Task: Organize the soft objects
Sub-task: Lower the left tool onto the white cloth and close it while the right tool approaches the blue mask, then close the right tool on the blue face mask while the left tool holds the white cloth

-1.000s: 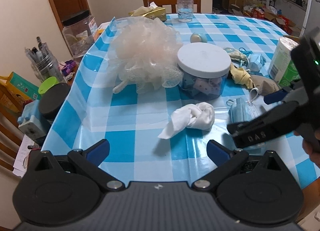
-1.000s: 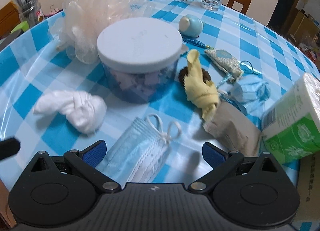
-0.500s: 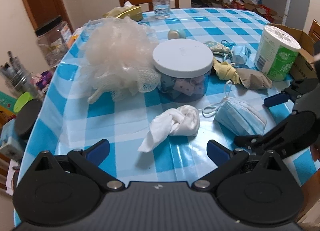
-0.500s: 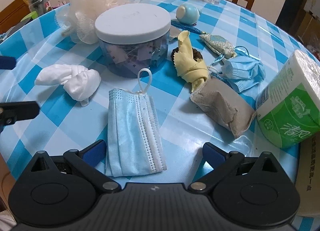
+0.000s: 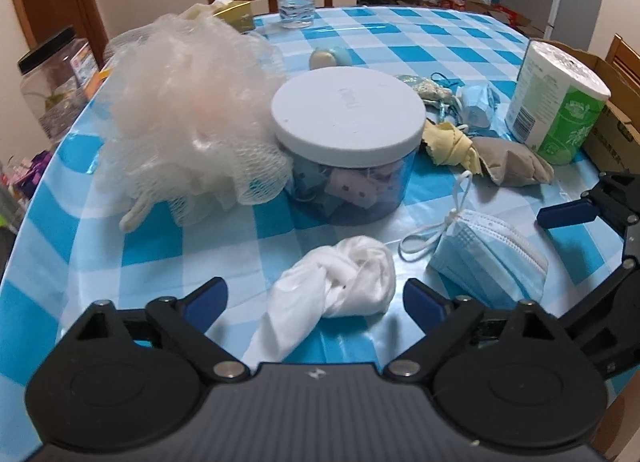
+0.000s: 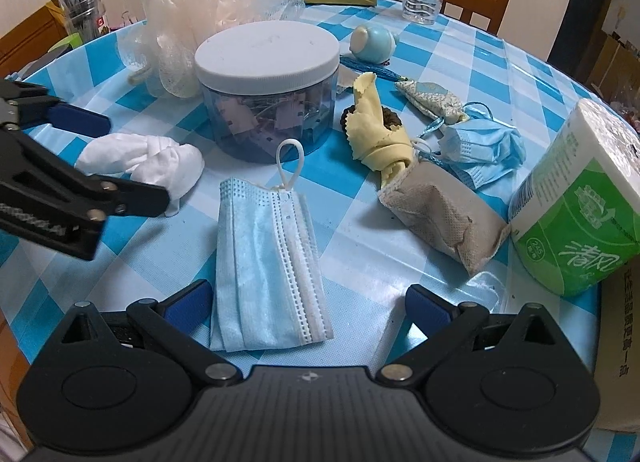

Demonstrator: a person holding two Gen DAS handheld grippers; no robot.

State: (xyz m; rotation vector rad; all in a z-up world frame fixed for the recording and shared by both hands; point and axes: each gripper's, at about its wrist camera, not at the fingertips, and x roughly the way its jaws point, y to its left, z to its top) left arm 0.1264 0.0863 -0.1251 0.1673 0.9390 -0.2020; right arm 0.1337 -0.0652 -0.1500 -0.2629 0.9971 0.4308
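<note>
Closing: left gripper (image 5: 316,298) jaws narrowing around knotted white cloth (image 5: 340,294), not yet pinching.
Waiting: right gripper (image 6: 306,302) jaws spread over flat blue pleated face mask (image 6: 268,258).
Risk: cloth's loose tail slips free.

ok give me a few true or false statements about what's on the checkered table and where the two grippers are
1. The white cloth lies between the fingers of the left gripper. True; the jaws are closing, pads not yet pressing it.
2. The round jar has its lid off. False: the white lid sits on it.
3. The flat blue mask lies in front of the right gripper, whose jaws stand open. True.
4. The toilet paper roll lies beside the mesh bath sponge. False: the roll is at the table's opposite side, next to the beige pouch.
5. The yellow cloth is inside the jar. False: it lies on the tablecloth beside it.
</note>
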